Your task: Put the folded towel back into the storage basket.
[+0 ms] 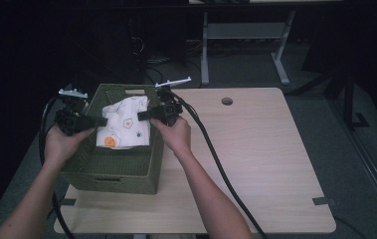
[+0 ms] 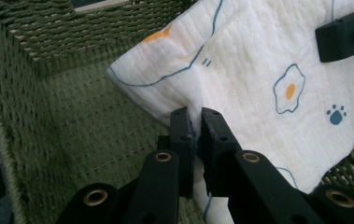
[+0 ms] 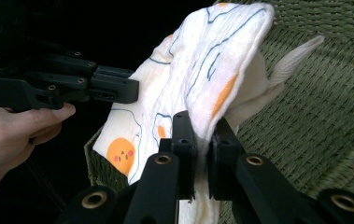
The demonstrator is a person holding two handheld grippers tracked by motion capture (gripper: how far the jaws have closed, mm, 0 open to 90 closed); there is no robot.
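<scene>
A: Nearest, in the left gripper view, the left gripper (image 2: 197, 122) pinches a fold of the white printed cloth (image 2: 258, 74); the right gripper view has the right gripper (image 3: 201, 128) clamped on another edge.

B: And from above?

A: The high view places the cloth centre-left, over the green woven basket (image 1: 121, 172) on the table (image 1: 255, 149).

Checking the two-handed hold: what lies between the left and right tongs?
The white printed cloth spans from the left tongs to the right tongs, above the green basket; clearest in the high view.
</scene>
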